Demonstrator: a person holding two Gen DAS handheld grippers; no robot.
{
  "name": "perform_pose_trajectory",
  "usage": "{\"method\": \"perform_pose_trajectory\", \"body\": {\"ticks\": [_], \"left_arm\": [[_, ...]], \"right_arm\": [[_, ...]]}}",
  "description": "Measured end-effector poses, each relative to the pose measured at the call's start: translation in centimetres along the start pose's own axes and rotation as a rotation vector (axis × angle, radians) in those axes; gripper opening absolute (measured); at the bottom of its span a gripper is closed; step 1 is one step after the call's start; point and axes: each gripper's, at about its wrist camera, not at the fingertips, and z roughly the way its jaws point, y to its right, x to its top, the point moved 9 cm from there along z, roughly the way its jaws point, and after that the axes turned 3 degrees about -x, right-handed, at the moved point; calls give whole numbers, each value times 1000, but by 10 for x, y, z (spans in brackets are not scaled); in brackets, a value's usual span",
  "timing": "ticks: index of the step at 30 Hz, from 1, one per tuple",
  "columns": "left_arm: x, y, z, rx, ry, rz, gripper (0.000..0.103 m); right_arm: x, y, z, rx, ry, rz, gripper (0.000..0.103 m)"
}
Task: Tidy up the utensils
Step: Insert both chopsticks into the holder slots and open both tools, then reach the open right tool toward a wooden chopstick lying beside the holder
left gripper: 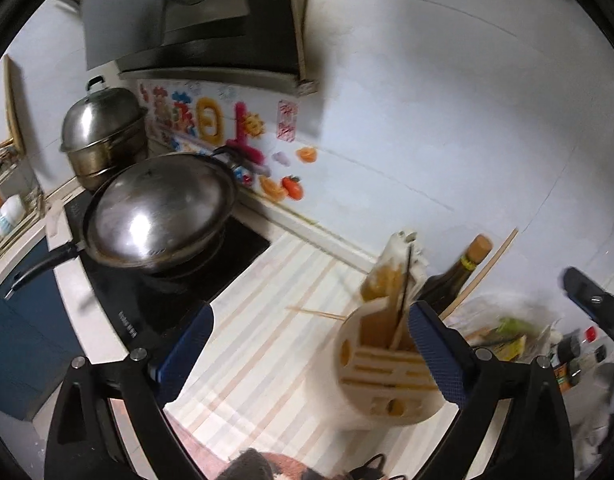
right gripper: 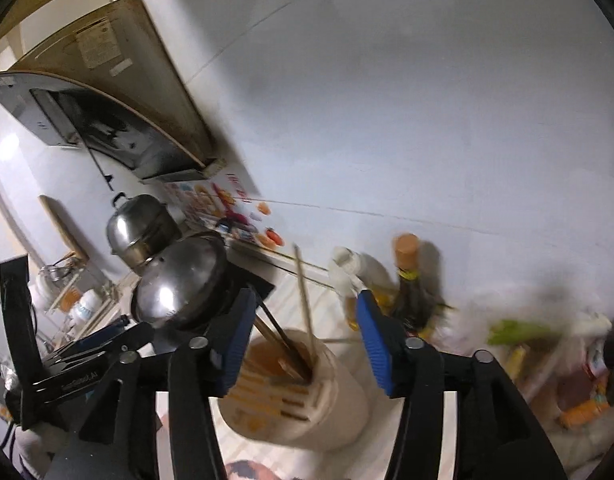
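In the lower right of the left wrist view, the utensil holder (left gripper: 381, 376) stands on the striped table (left gripper: 267, 300). It is a round cream tub with slots in its top. A few chopsticks (left gripper: 401, 308) stand up in it, some pale and some dark. One lone chopstick (left gripper: 315, 313) lies flat on the table, just to the left of the holder.

Your left tongs (left gripper: 307, 356) are wide open and hold nothing. One blue pad sits at the holder's right side and the other is well off to the left. Your right tongs (right gripper: 301, 344) are open too, and they grip nothing. In the right wrist view the holder (right gripper: 295, 392) and its sticks sit low between the blue pads, but the pads do not press on them.

It looks like some sticks are already in the holder and both hands are free. The stick on the table seems to be the one left to tidy.

Next, you would bring one pair of tongs down over that flat stick and close on it near the middle. It is thin and lies flat, so it may slip or roll. A dark bottle (left gripper: 453, 280) stands right behind the holder, so mind it when you lift the stick to a slot.
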Motion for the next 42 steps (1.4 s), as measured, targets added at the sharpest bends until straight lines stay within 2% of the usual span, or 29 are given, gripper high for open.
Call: {"method": "perform_pose_trajectory", "body": {"ticks": [3, 6, 10, 13, 18, 21, 24, 28, 31, 34, 36, 38, 40, 42], "left_arm": [[-24, -14, 3, 31, -28, -15, 100], [-56, -23, 9, 66, -59, -22, 100], [-107, -30, 23, 125, -117, -16, 100], [-156, -32, 48, 153, -206, -9, 100], [-212, -37, 84, 195, -297, -31, 100], [-233, -41, 97, 226, -321, -31, 99], [-248, -46, 107, 251, -352, -32, 99], [-256, -48, 110, 274, -357, -30, 99], [-258, -49, 110, 281, -365, -35, 99], [-253, -52, 110, 325, -376, -41, 99], [-243, -59, 110, 397, -366, -53, 99], [-229, -66, 108, 473, -340, -84, 99], [-214, -72, 110, 521, -311, -137, 100], [-205, -81, 115, 566, -313, -190, 99]], "right_arm": [[-27, 26, -9, -66, -18, 65, 76], [-76, 63, -10, -126, -76, 155, 85], [-145, 113, 3, -218, -208, 211, 87], [-191, 138, 18, -260, -301, 206, 87], [-257, 136, 56, -245, -377, 129, 87], [-284, 122, 81, -245, -352, 38, 87], [-304, 113, 100, -260, -364, -32, 87], [-308, 108, 111, -252, -350, -60, 87], [-302, 104, 118, -236, -390, -82, 87], [-265, 103, 127, -143, -394, -45, 86], [-233, 102, 136, -79, -383, -38, 67], [-197, 100, 152, -62, -369, -97, 53], [-176, 94, 173, -35, -390, -172, 43], [-164, 88, 194, -25, -420, -261, 38]]}}
